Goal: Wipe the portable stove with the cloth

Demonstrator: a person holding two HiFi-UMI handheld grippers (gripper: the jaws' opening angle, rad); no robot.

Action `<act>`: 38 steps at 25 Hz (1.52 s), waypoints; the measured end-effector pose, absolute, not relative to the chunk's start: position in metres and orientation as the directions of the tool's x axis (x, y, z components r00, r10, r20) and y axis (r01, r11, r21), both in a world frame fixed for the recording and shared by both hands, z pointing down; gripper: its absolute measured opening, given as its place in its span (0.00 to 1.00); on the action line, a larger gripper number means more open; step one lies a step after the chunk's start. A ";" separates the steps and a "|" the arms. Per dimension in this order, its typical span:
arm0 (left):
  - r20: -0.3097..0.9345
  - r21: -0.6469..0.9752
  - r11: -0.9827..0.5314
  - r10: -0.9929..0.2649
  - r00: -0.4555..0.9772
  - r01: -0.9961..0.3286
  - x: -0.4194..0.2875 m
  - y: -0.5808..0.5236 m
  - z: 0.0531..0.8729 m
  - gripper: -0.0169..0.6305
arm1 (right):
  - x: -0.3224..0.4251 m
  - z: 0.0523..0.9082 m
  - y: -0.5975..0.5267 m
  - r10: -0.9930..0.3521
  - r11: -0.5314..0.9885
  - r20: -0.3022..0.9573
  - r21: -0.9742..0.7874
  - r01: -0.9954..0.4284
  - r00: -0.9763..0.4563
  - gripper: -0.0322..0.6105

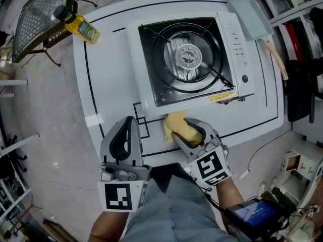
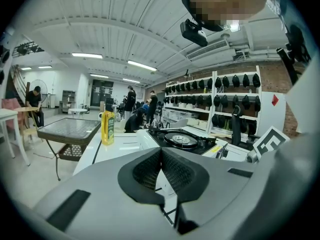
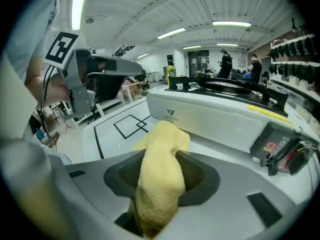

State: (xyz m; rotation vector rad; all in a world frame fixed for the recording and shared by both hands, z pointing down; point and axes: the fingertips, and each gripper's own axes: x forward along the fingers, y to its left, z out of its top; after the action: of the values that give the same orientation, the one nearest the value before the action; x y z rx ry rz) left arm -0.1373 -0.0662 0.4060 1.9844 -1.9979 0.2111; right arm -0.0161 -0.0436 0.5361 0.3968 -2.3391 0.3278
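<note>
The portable stove is white with a black burner well and sits at the back right of the white table. A yellow cloth lies bunched on the table just in front of the stove's near edge. My right gripper points down at it and is shut on the cloth, which fills the gap between the pads, with the stove's front wall close ahead. My left gripper hovers left of the cloth, shut and empty. In the left gripper view its tips meet, and the stove shows beyond.
A yellow bottle stands at the table's far left corner beside a wire-mesh side table. A pale blue board and a wooden-handled tool lie right of the stove. Black tape lines mark the tabletop. People stand in the background.
</note>
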 end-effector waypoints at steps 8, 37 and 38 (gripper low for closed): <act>0.232 0.072 0.009 -0.973 0.008 -0.997 -0.128 -0.074 0.345 0.05 | -0.028 0.487 -0.023 -0.086 0.905 0.642 -0.270 -0.329 -0.762 0.25; 0.222 -0.019 0.162 -0.961 -0.162 -0.987 -0.146 -0.071 0.312 0.05 | -0.102 0.443 -0.025 0.128 0.908 0.458 -0.410 -0.082 -0.880 0.25; 0.229 -0.024 0.170 -0.958 -0.171 -0.985 -0.144 -0.072 0.314 0.05 | -0.101 0.445 -0.028 0.132 0.902 0.456 -0.423 -0.084 -0.880 0.25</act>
State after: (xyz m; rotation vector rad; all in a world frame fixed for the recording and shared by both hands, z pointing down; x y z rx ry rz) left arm -0.1439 -0.0721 0.3141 1.9104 -2.2746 0.2493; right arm -0.1011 -0.0282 0.4449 -0.0344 -2.5779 0.6035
